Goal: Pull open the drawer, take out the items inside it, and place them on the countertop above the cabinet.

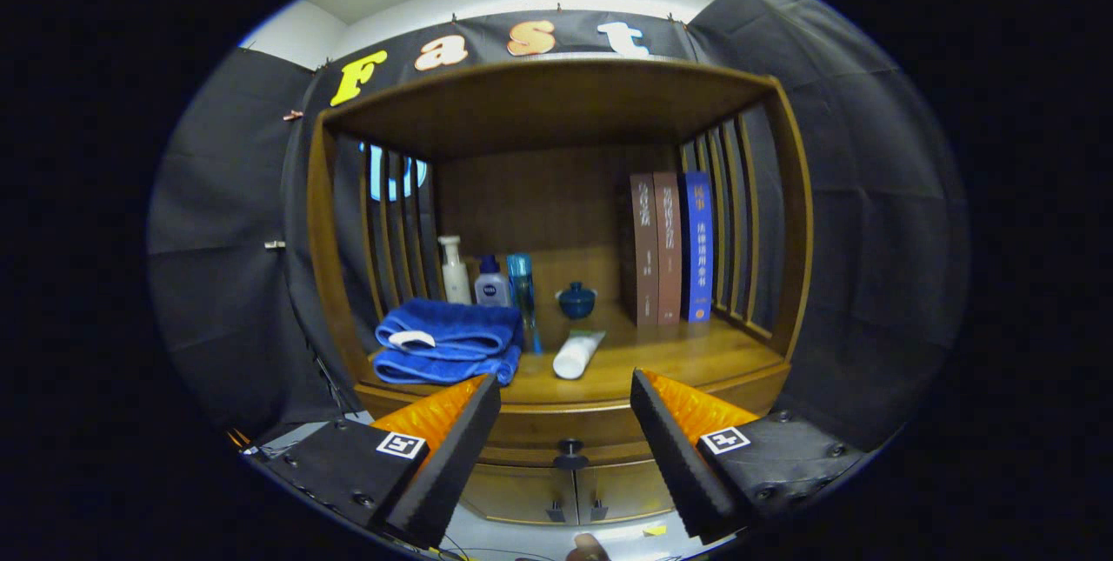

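Between the two spread fingers of the tongs (565, 435), low in the middle of the frame, sits the dark round knob (569, 453) of the drawer (556, 426), set in the wooden band under the counter (687, 357). The fingers stand wide apart and grip nothing; they flank the knob from a little way back, a stance that suits lining up on it for a pull. The drawer front lies flush with the cabinet, so whatever it holds is hidden. That fits a drawer waiting to be pulled as well as one emptied and pushed back in.

Below the drawer, two cabinet doors (574, 491) meet at a seam with small handles, both closed.

On the counter, framed by slatted sides and a top board, things stand in rows. At the left a folded blue towel (448, 352) lies near the front edge. Behind it stand a white pump bottle (454, 270), a small blue-capped bottle (491, 283) and a tall blue bottle (522, 287). A white tube (576, 353) lies on its side mid-counter, with a small blue lidded cup (576, 300) behind it. Three books (671, 248) stand upright at the right.
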A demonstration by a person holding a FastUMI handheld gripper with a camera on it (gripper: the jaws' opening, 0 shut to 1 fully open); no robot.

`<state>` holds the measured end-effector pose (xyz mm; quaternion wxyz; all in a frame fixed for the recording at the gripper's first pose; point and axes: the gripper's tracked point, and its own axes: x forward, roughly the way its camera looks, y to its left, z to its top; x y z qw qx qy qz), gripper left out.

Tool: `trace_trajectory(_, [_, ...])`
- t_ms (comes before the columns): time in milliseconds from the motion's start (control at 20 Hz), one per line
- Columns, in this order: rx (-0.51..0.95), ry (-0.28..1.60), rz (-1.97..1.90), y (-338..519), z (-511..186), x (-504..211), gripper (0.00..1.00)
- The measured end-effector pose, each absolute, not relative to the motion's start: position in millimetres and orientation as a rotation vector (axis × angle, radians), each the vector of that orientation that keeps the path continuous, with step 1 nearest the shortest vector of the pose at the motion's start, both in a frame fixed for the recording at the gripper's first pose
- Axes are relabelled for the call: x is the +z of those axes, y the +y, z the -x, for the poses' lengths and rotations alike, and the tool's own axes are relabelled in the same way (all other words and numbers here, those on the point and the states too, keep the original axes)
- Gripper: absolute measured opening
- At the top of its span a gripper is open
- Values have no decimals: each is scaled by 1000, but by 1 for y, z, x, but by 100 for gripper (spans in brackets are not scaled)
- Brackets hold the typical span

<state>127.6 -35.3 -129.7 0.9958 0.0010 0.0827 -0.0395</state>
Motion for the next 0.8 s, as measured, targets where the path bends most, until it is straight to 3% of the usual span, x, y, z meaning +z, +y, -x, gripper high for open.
trace_trajectory(350, [-71, 111, 19, -23, -76, -56, 99])
trace_trajectory(800, [-66, 94, 1, -19, -37, -24, 99])
